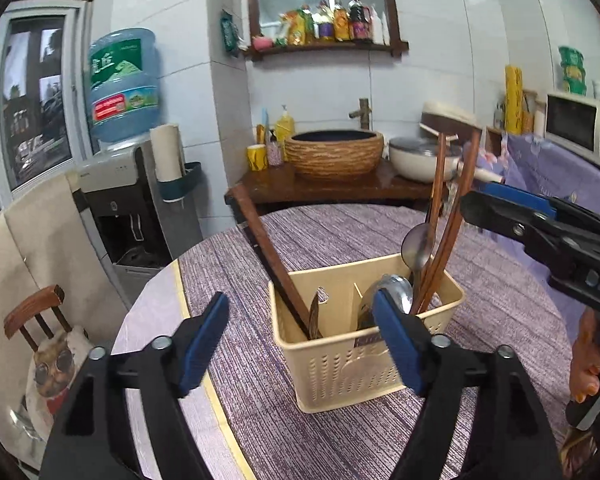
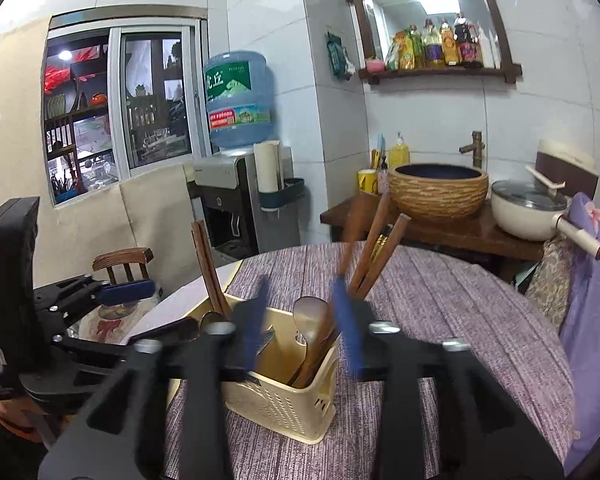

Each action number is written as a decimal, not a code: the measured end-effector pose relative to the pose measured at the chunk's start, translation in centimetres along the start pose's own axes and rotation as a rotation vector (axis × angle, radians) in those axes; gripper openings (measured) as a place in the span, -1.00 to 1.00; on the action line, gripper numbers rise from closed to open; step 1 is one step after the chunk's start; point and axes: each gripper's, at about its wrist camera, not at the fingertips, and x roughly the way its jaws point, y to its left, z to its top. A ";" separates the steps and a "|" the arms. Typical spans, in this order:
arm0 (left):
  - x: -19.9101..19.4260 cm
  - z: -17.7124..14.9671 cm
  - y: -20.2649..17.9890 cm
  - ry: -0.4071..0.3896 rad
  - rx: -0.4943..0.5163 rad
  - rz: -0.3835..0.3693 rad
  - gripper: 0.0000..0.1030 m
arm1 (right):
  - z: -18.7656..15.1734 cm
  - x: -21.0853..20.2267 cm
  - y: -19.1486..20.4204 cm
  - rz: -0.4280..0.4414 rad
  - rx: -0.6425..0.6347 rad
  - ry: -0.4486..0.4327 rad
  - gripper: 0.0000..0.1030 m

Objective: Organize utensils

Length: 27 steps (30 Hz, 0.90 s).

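Utensil basket [image 1: 364, 344], perforated cream plastic, sits on the woven purple cloth [image 1: 500, 320] holding wooden chopsticks [image 1: 440, 240] and steel spoons [image 1: 416, 244]. I keep left gripper [image 1: 300, 344] and right gripper [image 2: 300, 320] spread, empty. Risk: a finger clipping the leaning sticks tips the light basket

- The utensil basket [image 1: 340, 364] looks like matt cream plastic, its lower walls perforated.
- The chopsticks [image 1: 450, 224] at its 2 o'clock corner are dark, smooth wood.
- The spoon [image 1: 416, 246] beside them is glossy metal.
- The tablecloth [image 1: 300, 432] is rough, streaked purple cloth.
- The basin [image 1: 334, 154] at 12 o'clock has a ribbed, woven-looking outside.
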 end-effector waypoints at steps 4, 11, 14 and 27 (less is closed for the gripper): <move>-2.1 -1.7 0.6 -0.056 -0.067 0.013 0.84 | -0.8 -2.6 0.6 -0.039 -0.034 -0.050 0.50; -5.7 -5.0 0.6 -0.134 -0.125 0.036 0.89 | -4.8 -6.9 1.8 -0.094 -0.044 -0.088 0.89; -6.9 -7.0 1.0 -0.139 -0.165 0.043 0.89 | -8.3 -8.5 2.4 -0.095 -0.036 -0.068 0.89; -12.7 -16.2 0.1 -0.104 -0.220 0.096 0.89 | -17.1 -14.7 5.0 0.025 0.017 -0.002 0.89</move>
